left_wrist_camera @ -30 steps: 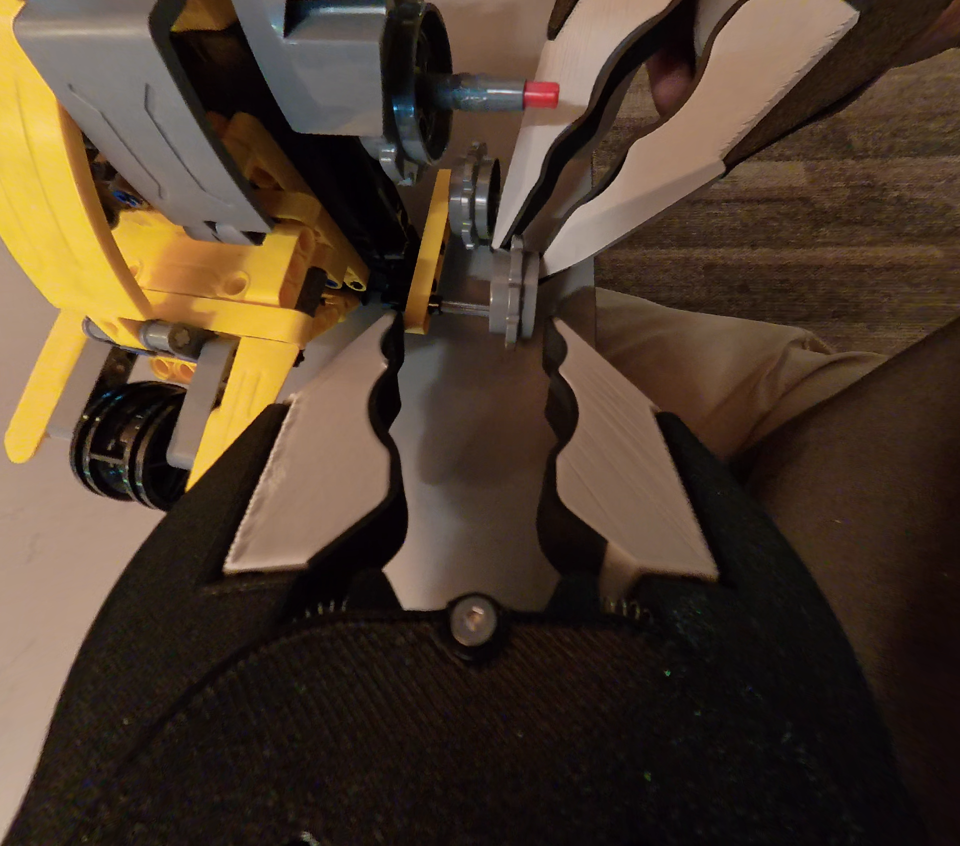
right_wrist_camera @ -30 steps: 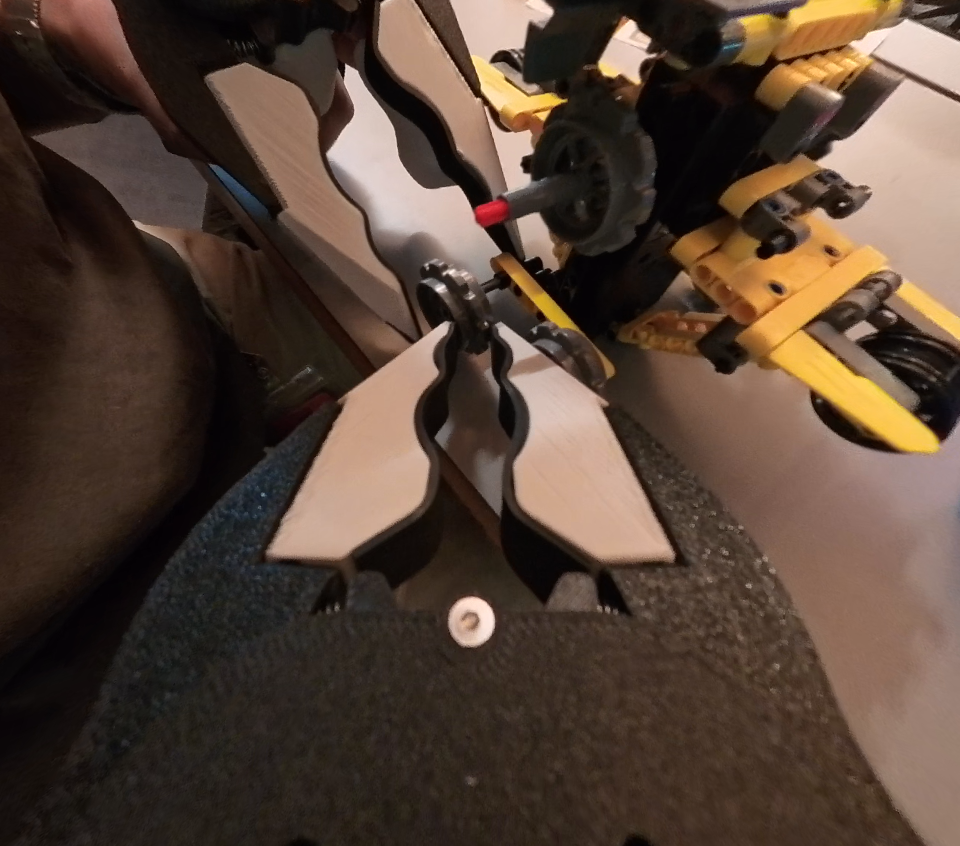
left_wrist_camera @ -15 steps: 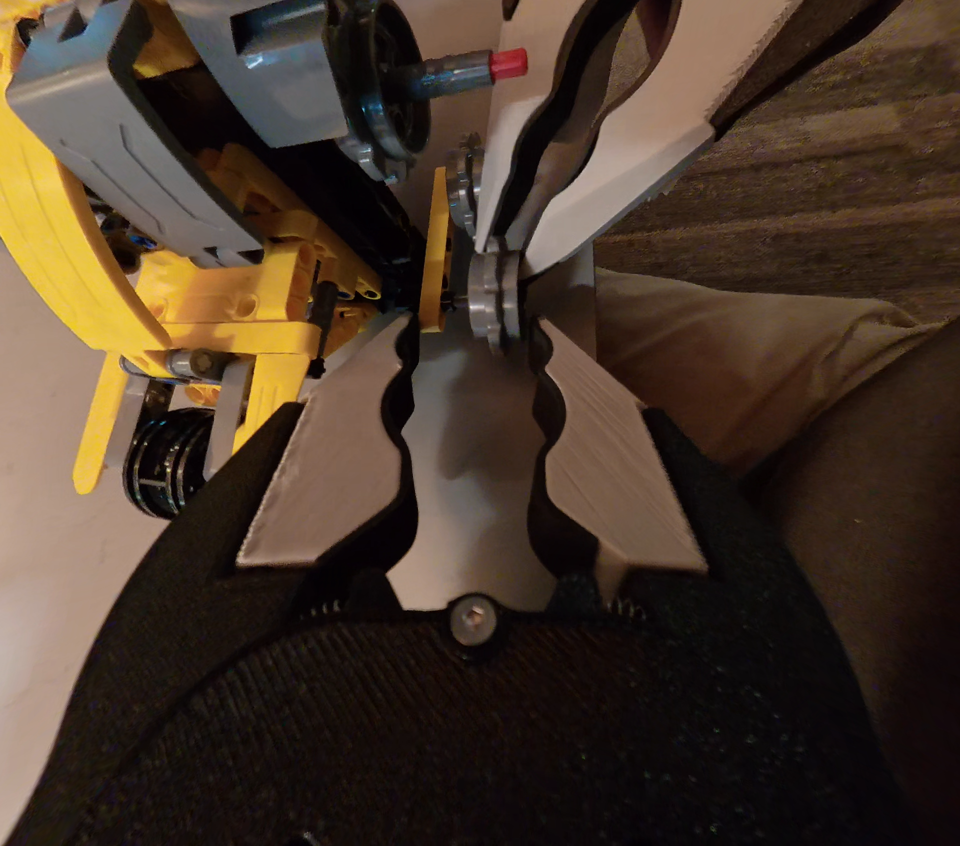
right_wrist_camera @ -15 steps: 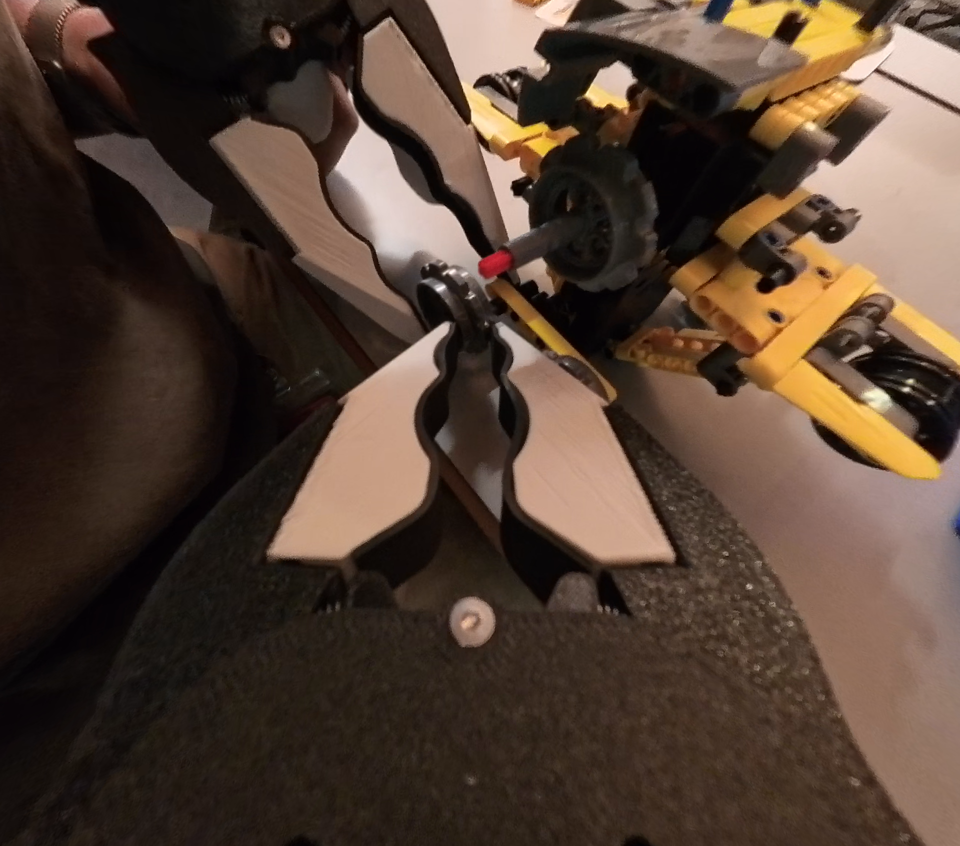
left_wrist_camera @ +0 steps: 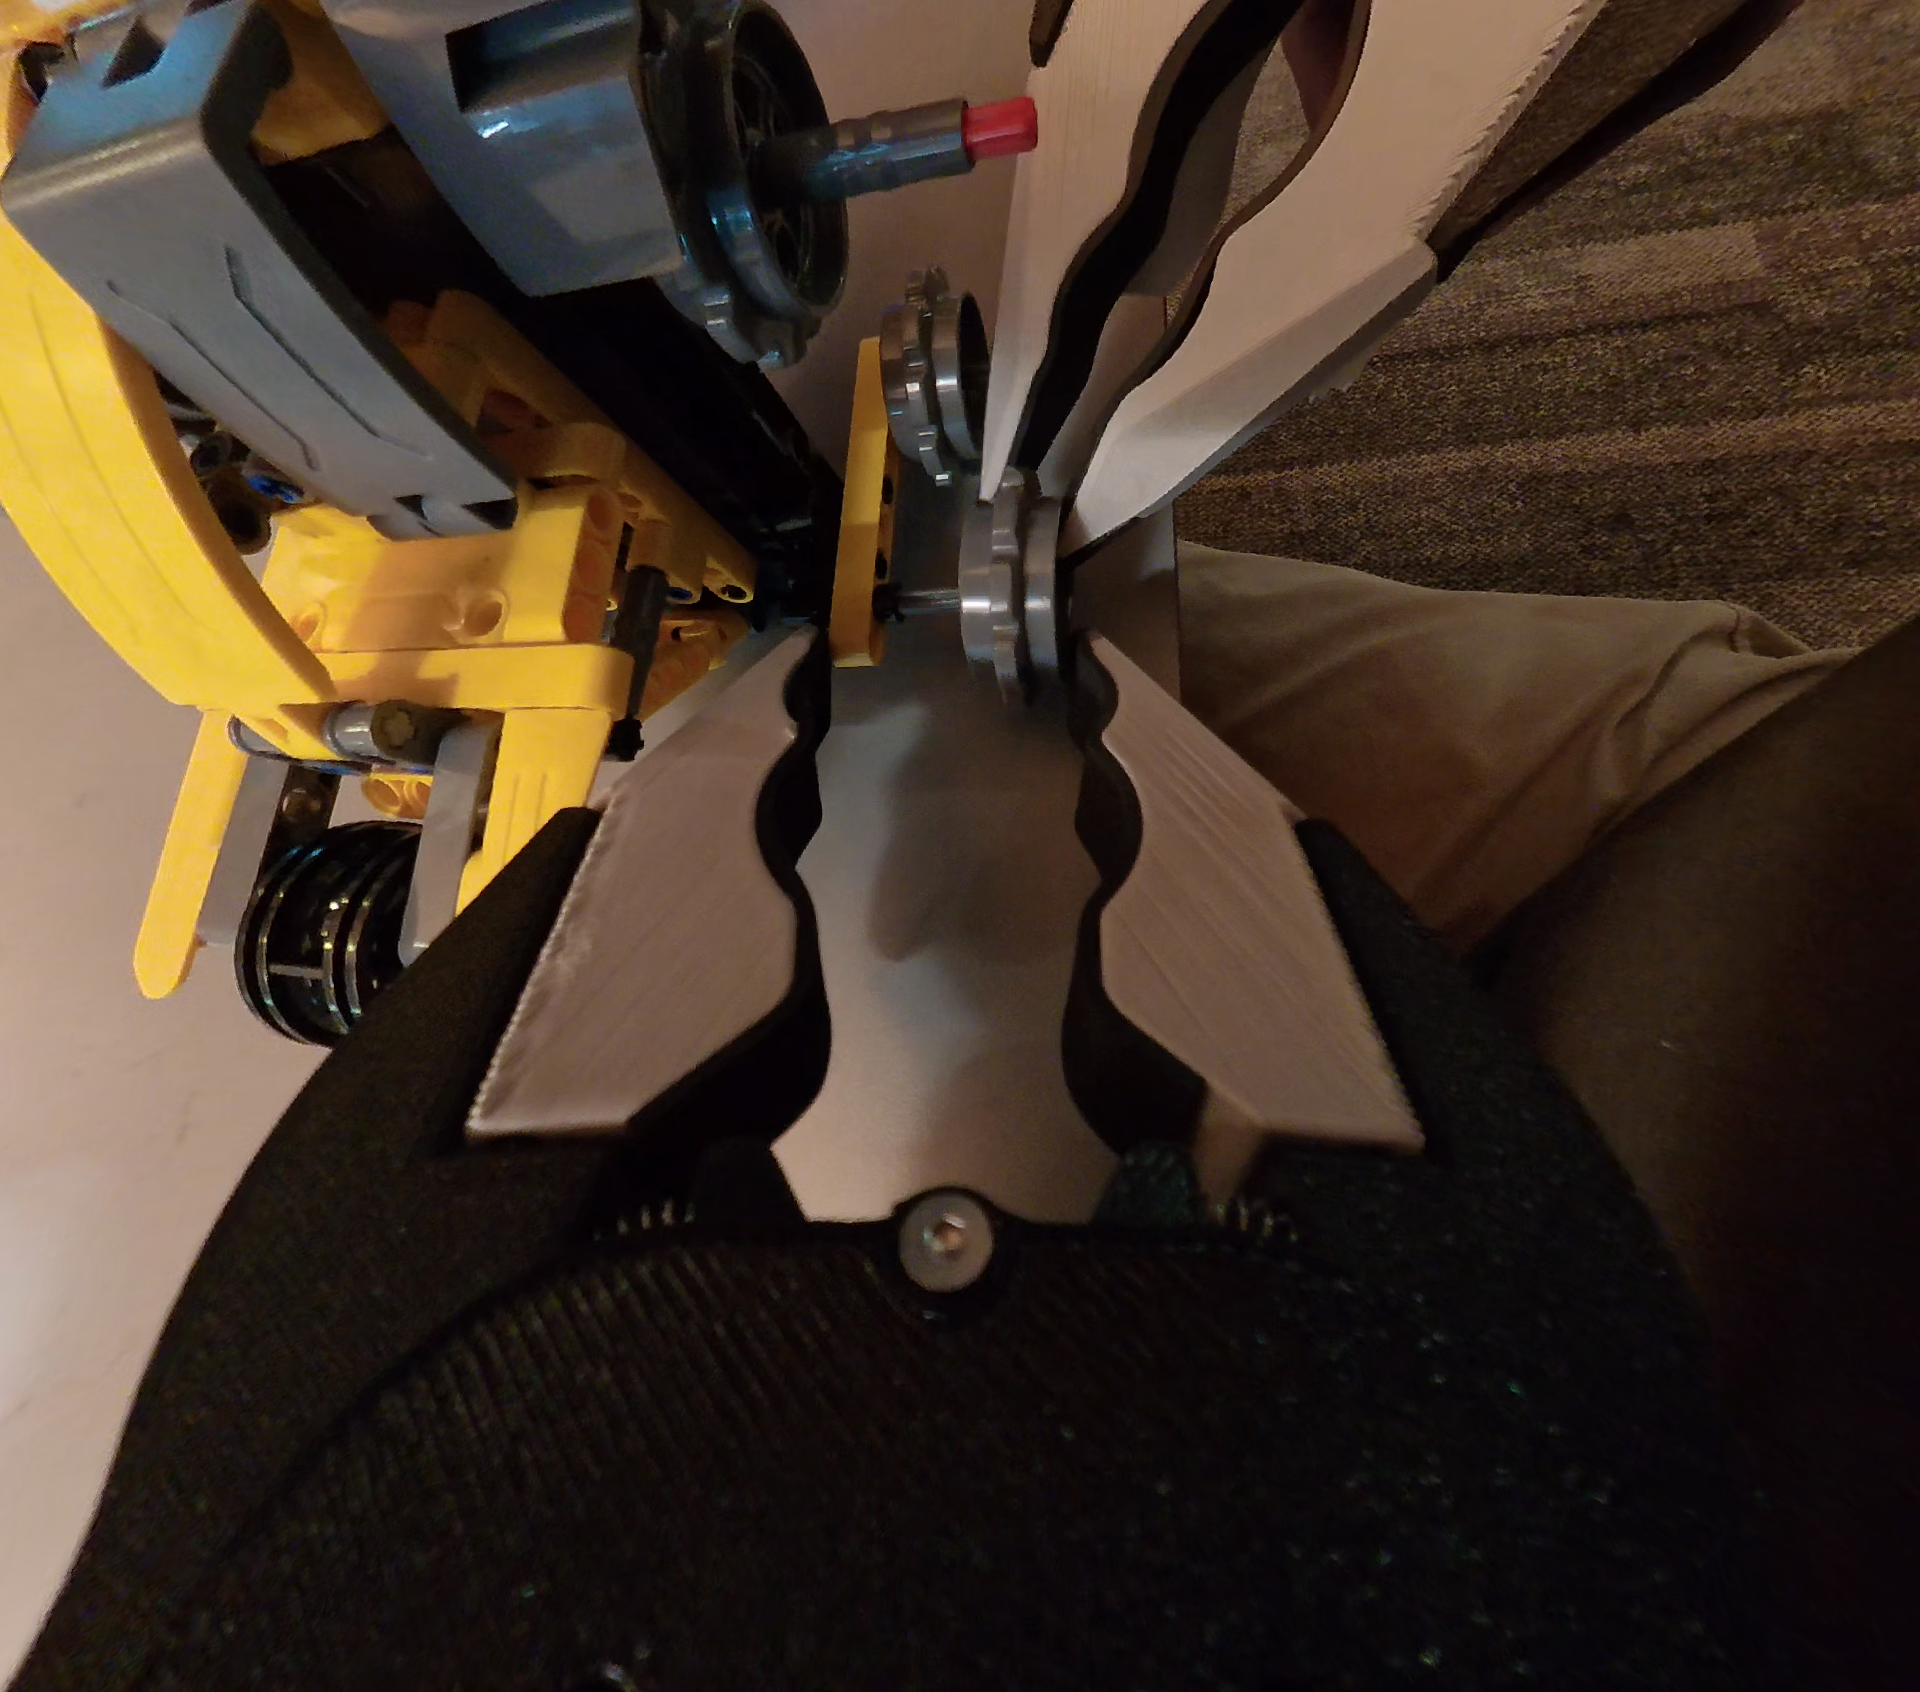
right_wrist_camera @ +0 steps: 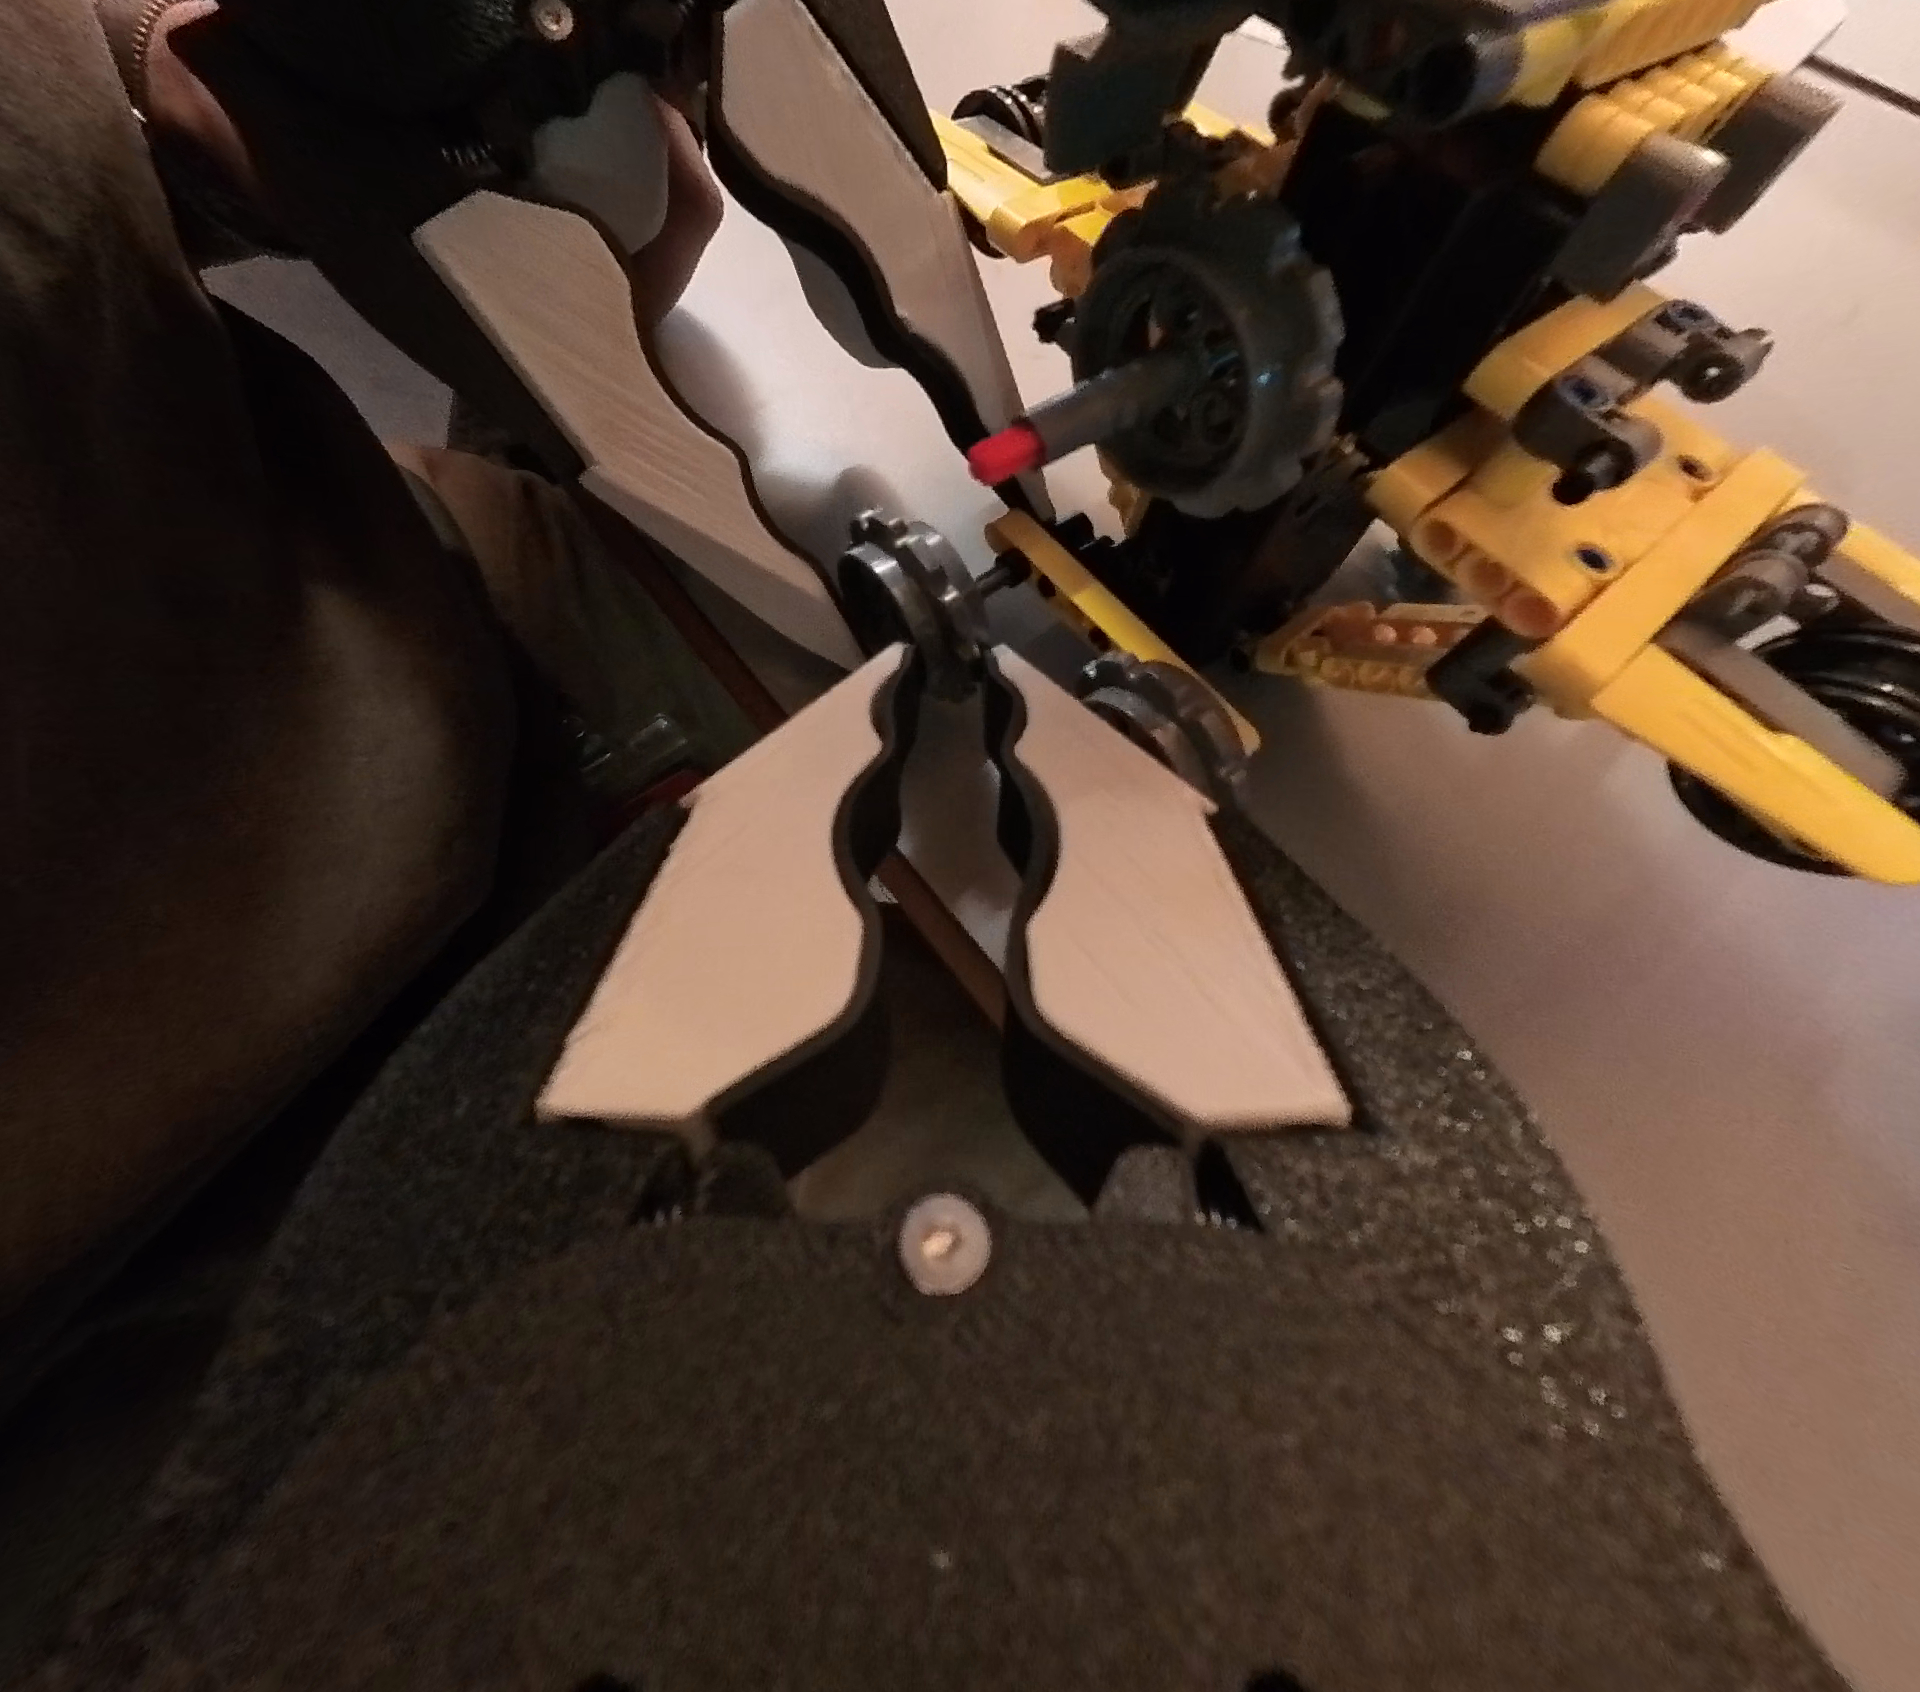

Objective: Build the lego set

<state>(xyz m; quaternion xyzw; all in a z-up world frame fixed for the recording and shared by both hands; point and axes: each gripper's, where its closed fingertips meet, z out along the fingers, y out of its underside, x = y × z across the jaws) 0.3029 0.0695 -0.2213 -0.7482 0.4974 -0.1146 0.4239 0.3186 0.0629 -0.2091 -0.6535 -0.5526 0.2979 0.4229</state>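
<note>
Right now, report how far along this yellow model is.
Seated: one grey gear sits by the yellow beam. In hand: the right gripper is shut on a second gear, out on its axle, apart from the beam; the left gripper stands open astride it. Bare: the red-tipped axle.

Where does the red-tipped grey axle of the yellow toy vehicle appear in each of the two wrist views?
Left wrist view: the red-tipped axle is in the upper middle, pointing right out of the dark wheel.
Right wrist view: the red-tipped axle is right of centre, pointing down-left out of the wheel.
Shared landmark: the small grey gear on its thin axle, just below the red tip.
</note>
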